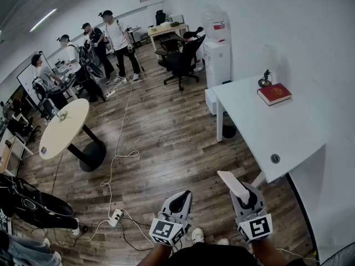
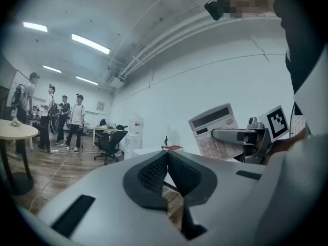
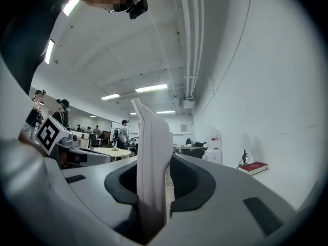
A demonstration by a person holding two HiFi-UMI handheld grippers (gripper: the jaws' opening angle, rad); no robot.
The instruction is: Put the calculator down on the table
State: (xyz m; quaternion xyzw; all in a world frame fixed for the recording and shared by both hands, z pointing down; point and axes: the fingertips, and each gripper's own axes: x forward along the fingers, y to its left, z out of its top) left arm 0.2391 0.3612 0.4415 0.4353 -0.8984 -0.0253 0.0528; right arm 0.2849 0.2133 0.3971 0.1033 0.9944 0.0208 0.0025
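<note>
- The calculator [image 1: 233, 185] is in the air, held on its thin edge by the right gripper [image 1: 244, 197]. It sits in front of the person, near the front corner of the white table [image 1: 288, 132] but not yet over its top.
- The step in hand looks like the carry across to the table. A good target is the bare stretch of tabletop, well apart from the red book [image 1: 274, 93] at the far end. It should also be kept clear of the round cable hole [image 1: 275, 158] and of the edge.
- The key face is turned toward the left gripper [image 1: 178, 204]. Laying the calculator flat would probably call for rolling the right hand so that the back faces down.
- It is best lowered until the casing touches the table, and let go only then. If released from above, the hard plastic could clatter or skid on the smooth top.
- Much of the body sticks out past the fingertips, so a slow, steady approach should keep the long end from swinging or catching the table edge.
- The right fingers [image 3: 190, 184] are partly closed, with their dark pads pressing both faces of the calculator at its lower end. They touch nothing else.
- The left fingers [image 2: 148, 176] are closed, with the tips meeting and nothing between them. That gripper hangs level beside the right one and touches nothing.
</note>
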